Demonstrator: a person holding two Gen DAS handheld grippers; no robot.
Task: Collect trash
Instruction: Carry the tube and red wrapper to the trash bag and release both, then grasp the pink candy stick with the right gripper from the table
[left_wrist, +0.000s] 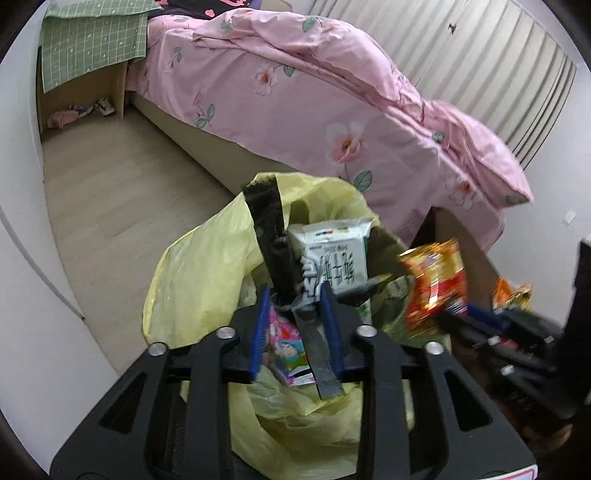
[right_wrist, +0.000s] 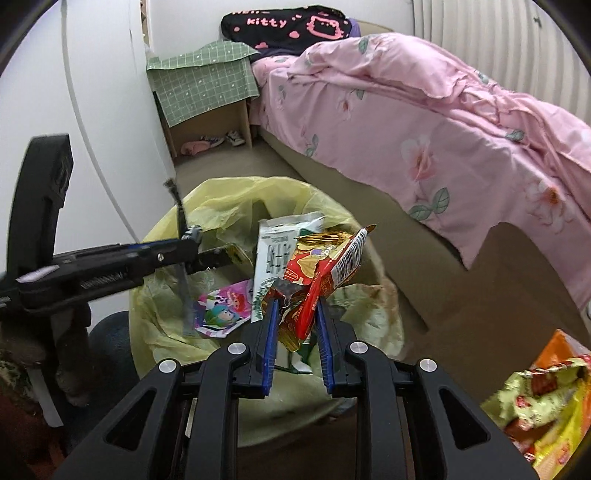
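Note:
A yellow trash bag (left_wrist: 207, 273) stands open on the floor; it also shows in the right wrist view (right_wrist: 236, 199). Inside lie a white-green packet (left_wrist: 332, 254) and a pink cartoon wrapper (right_wrist: 225, 306). My left gripper (left_wrist: 293, 295) hangs over the bag mouth, shut on a thin dark strip (left_wrist: 269, 229) that sticks up and down through its fingers. My right gripper (right_wrist: 295, 306) is shut on a red-gold snack wrapper (right_wrist: 325, 266), held above the bag. The left gripper shows from the side in the right wrist view (right_wrist: 188, 243).
A bed with a pink floral quilt (left_wrist: 332, 110) runs along the right. A nightstand under a green cloth (right_wrist: 207, 85) stands at the far wall, shoes beneath it. More snack wrappers (right_wrist: 546, 402) lie at the lower right. A white wall (left_wrist: 22, 258) is on the left.

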